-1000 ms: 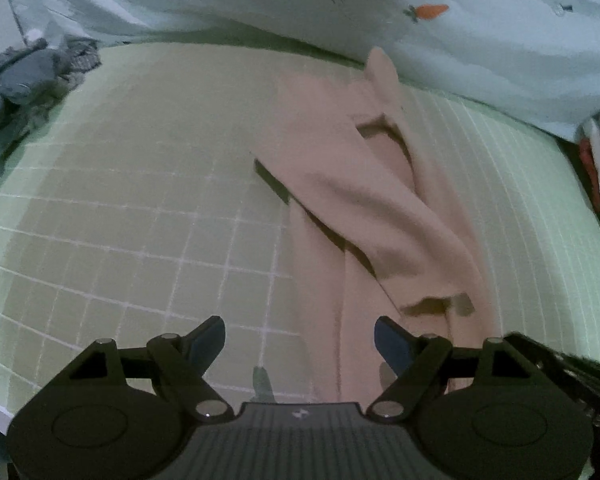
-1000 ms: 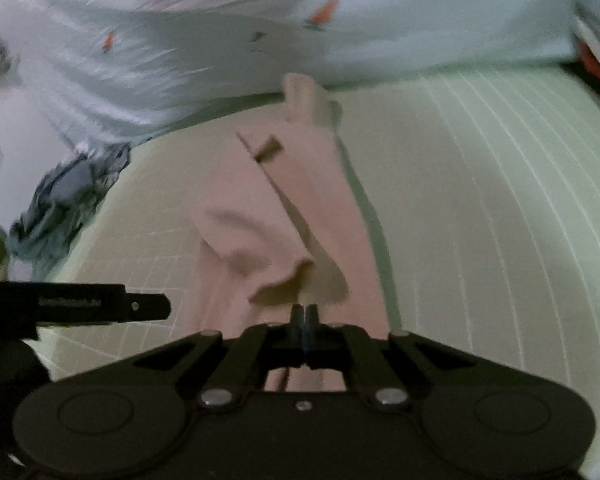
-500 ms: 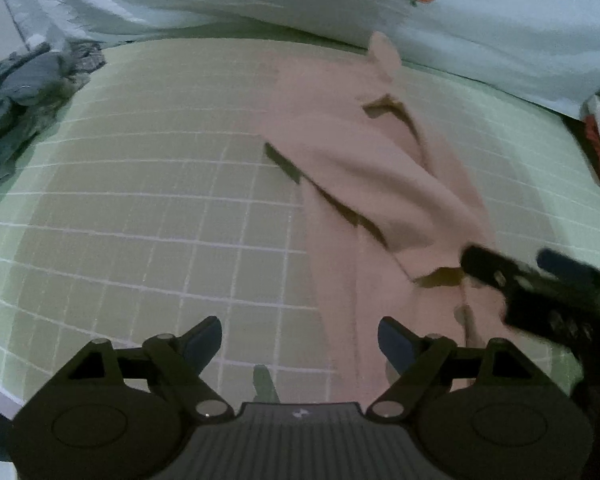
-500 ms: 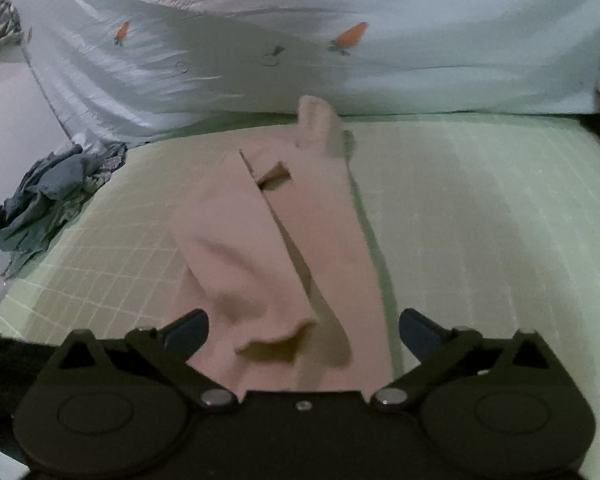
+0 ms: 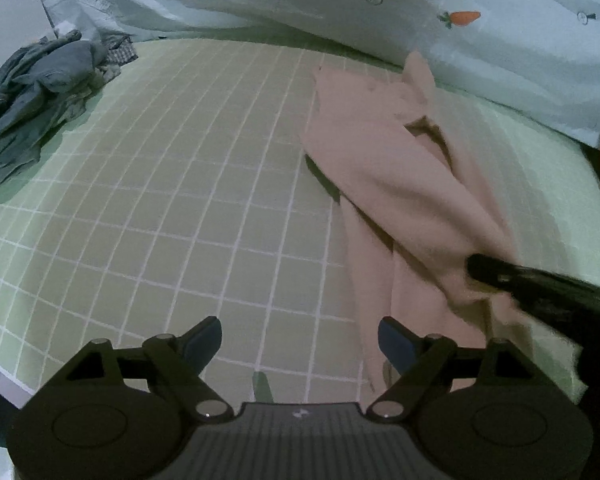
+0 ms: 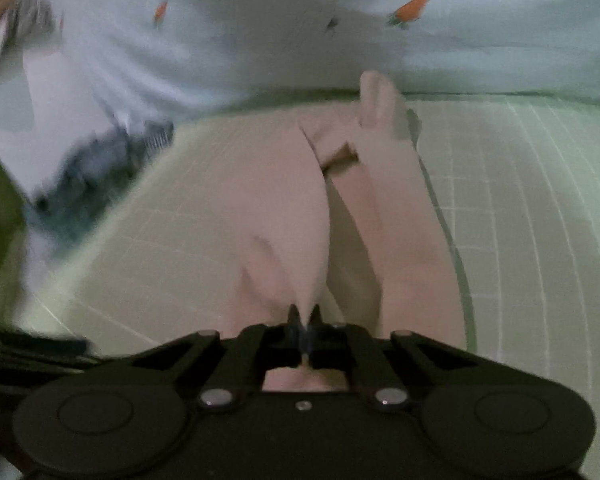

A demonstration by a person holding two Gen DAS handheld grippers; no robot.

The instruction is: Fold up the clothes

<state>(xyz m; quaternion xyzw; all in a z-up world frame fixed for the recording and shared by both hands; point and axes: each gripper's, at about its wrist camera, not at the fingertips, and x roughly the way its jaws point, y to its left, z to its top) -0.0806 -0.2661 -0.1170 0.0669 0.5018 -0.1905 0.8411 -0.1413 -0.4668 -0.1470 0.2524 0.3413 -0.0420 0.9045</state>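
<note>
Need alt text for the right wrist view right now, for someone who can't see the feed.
The right gripper is shut on a fold of the long pink fabric garment, which stretches away across the pale green grid-patterned mat. A light blue carrot-print sheet lies behind; the crumpled grey-blue clothes pile at left is blurred.

Both wrist cameras look forward, low over the green grid mat (image 5: 188, 208), toward the carrot-print sheet (image 6: 480, 36) behind it. Both show the pink garment (image 5: 388, 168), the right camera closer.
</note>
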